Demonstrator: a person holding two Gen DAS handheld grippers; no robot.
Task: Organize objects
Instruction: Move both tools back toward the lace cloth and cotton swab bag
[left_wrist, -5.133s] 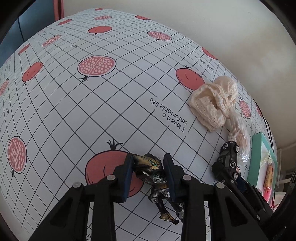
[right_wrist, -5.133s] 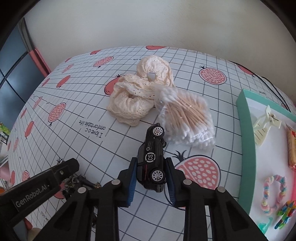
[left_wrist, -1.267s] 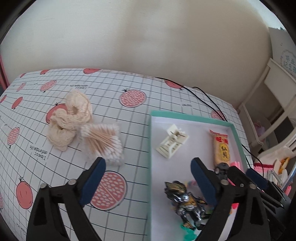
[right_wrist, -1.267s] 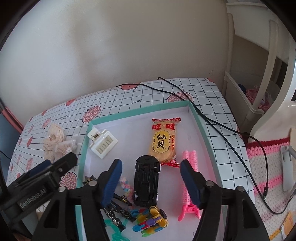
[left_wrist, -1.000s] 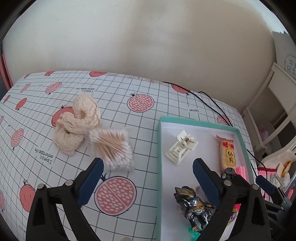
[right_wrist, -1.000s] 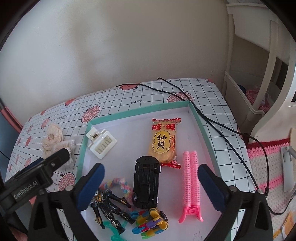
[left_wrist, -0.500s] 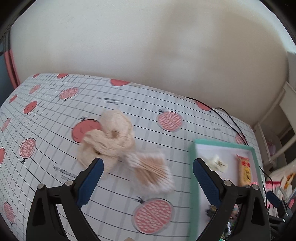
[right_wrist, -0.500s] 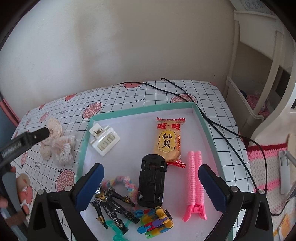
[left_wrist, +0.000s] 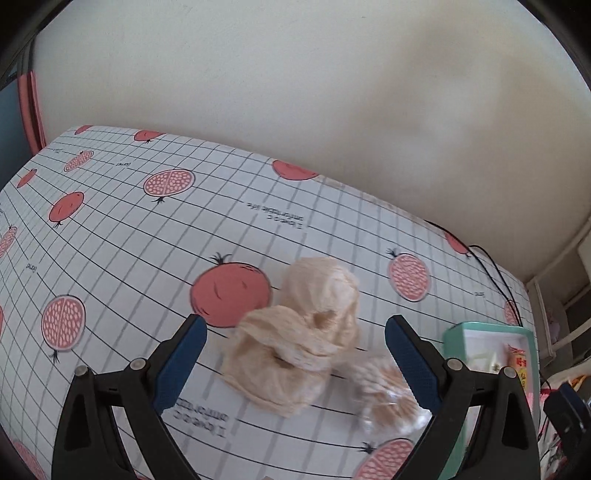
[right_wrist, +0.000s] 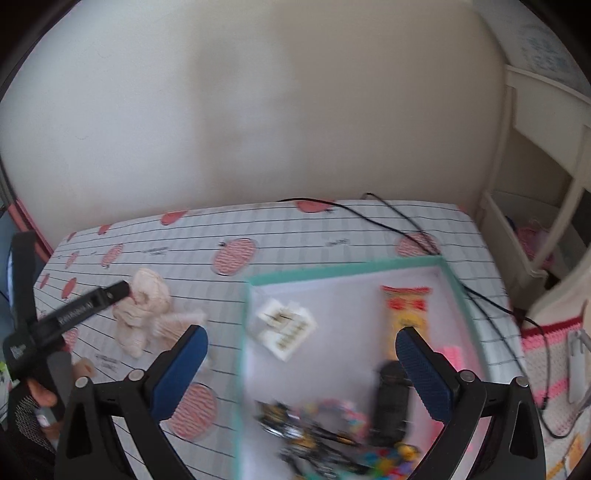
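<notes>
My left gripper (left_wrist: 293, 363) is open and empty, hovering over the cream lace cloth bundle (left_wrist: 295, 339) on the pomegranate tablecloth. A clear bag of cotton swabs (left_wrist: 388, 398) lies just right of the bundle, by my right finger. My right gripper (right_wrist: 301, 369) is open and empty above the teal-rimmed tray (right_wrist: 343, 267). In the tray lie a black toy car (right_wrist: 391, 398), a dark robot figure (right_wrist: 295, 432), a white hair clip (right_wrist: 286, 328), a snack packet (right_wrist: 406, 306) and a pink clip (right_wrist: 452, 354). The left gripper's body (right_wrist: 70, 314) shows near the bundle (right_wrist: 142, 306).
A black cable (right_wrist: 388, 214) runs across the table's far right corner. White shelving (right_wrist: 535, 206) stands right of the table, with a pink-striped knitted mat (right_wrist: 543, 354) below. The wall is close behind. A gloved hand (right_wrist: 40, 402) holds the left gripper.
My left gripper swung left, away from the tray, and dropped close over the cloth bundle. My right gripper shifted left and lower; its view is motion-blurred. Both stay open.
</notes>
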